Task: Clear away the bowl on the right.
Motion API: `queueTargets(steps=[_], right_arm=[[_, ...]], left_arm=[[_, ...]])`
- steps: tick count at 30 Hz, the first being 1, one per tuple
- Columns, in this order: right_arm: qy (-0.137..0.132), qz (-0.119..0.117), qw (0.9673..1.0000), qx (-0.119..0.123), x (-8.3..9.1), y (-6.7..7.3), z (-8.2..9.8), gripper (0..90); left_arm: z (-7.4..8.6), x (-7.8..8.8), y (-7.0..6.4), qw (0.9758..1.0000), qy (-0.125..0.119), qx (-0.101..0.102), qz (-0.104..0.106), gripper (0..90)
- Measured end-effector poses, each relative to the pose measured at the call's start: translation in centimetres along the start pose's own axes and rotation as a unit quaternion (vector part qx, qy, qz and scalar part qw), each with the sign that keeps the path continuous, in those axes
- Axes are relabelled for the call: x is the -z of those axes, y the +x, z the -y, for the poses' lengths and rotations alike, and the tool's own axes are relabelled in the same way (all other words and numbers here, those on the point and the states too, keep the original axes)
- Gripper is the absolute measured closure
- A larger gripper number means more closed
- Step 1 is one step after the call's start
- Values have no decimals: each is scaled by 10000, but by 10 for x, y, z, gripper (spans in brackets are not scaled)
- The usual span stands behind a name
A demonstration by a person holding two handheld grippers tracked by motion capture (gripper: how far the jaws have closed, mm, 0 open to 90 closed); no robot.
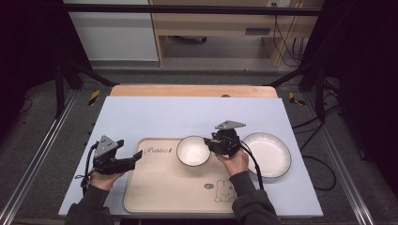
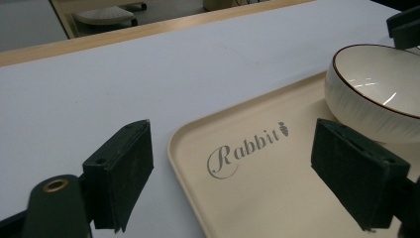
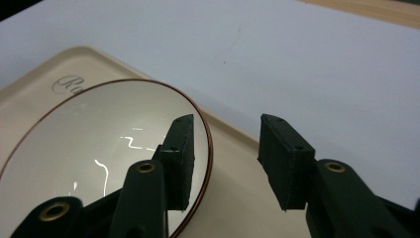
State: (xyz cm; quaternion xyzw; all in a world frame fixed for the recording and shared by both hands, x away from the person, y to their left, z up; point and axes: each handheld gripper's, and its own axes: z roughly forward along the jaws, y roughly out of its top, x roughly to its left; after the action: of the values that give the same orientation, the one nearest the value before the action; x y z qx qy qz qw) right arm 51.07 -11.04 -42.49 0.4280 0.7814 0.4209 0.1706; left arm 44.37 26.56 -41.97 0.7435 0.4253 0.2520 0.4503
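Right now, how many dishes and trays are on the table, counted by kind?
White ribbed ceramic bowl with a brown rim: 1
White round ceramic plate with a ribbed edge: 1
Beige rectangular plastic tray printed "Rabbit": 1
Total: 3

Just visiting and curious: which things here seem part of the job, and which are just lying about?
Likely in use:
- bowl, its rim between the open right tongs
- tray
- left tongs, open over the tray's edge

Probably lying about:
- plate beside the tray
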Motion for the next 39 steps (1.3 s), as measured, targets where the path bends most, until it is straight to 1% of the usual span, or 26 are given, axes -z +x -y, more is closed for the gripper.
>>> queueTargets(steps=[2, 3, 4, 5, 6, 7, 8, 9, 11, 12, 13, 14, 17, 18, 22, 26, 27, 31, 34, 37, 39], right_arm=[[-150, 51, 9999, 46, 6, 0, -1, 522], [-291, 115, 9995, 89, 11, 0, -2, 481], [-357, 162, 9992, 100, 14, 0, -3, 463], [-357, 162, 9992, 100, 14, 0, -3, 463], [-484, 234, 9984, 150, 20, -1, -4, 424], [-484, 234, 9984, 150, 20, -1, -4, 424], [-611, 298, 9975, 169, 25, -1, -4, 384], [-611, 298, 9975, 169, 25, -1, -4, 384], [-763, 380, 9961, 235, 30, -1, -4, 334], [-878, 466, 9947, 259, 34, -1, -4, 286], [-878, 466, 9947, 259, 34, -1, -4, 286], [-973, 544, 9934, 286, 38, -2, -3, 253], [-1028, 608, 9924, 296, 41, -4, -2, 230], [-1119, 653, 9912, 272, 45, -5, -1, 205], [-1186, 634, 9907, 207, 50, -7, 0, 201], [-1314, 597, 9893, 220, 56, -9, 2, 186], [-1316, 603, 9893, 182, 58, -9, 3, 182], [-1344, 637, 9886, 212, 62, -11, 7, 169], [-1406, 593, 9881, 206, 66, -13, 9, 161], [-1431, 646, 9873, 248, 69, -15, 13, 153], [-1391, 658, 9878, 226, 72, -17, 16, 153]], left_arm=[[0, 0, 0, 10000, -2, 3, -1, 161], [0, 0, 0, 10000, -3, 2, -2, 162], [0, 0, 0, 10000, -2, 3, -2, 162], [0, 0, 0, 10000, -3, 1, -3, 162], [0, 0, 0, 10000, -4, 2, -2, 161], [0, 0, 0, 10000, -3, -1, -4, 161], [0, 0, 0, 10000, -4, -2, -2, 161], [0, 0, 0, 10000, -4, -2, -2, 161], [0, 0, 0, 10000, -4, -1, -4, 161], [0, 0, 0, 10000, -2, -1, -6, 161], [0, 0, 0, 10000, -6, 1, -8, 161], [0, 0, 0, 10000, -6, 2, -11, 161], [0, 0, 0, 10000, -14, 17, -19, 161], [0, 0, 0, 10000, -17, 16, -20, 161], [0, 1, 1, 10000, -31, 43, -23, 160], [0, 2, 3, 9999, -56, 84, -46, 159], [0, 3, 4, 9999, -67, 99, -56, 159], [0, 5, 5, 9998, -97, 138, -77, 157], [0, 5, 6, 9998, -111, 155, -84, 155], [0, 5, 7, 9998, -105, 157, -89, 153], [1, 5, 7, 9997, -111, 169, -98, 152]])
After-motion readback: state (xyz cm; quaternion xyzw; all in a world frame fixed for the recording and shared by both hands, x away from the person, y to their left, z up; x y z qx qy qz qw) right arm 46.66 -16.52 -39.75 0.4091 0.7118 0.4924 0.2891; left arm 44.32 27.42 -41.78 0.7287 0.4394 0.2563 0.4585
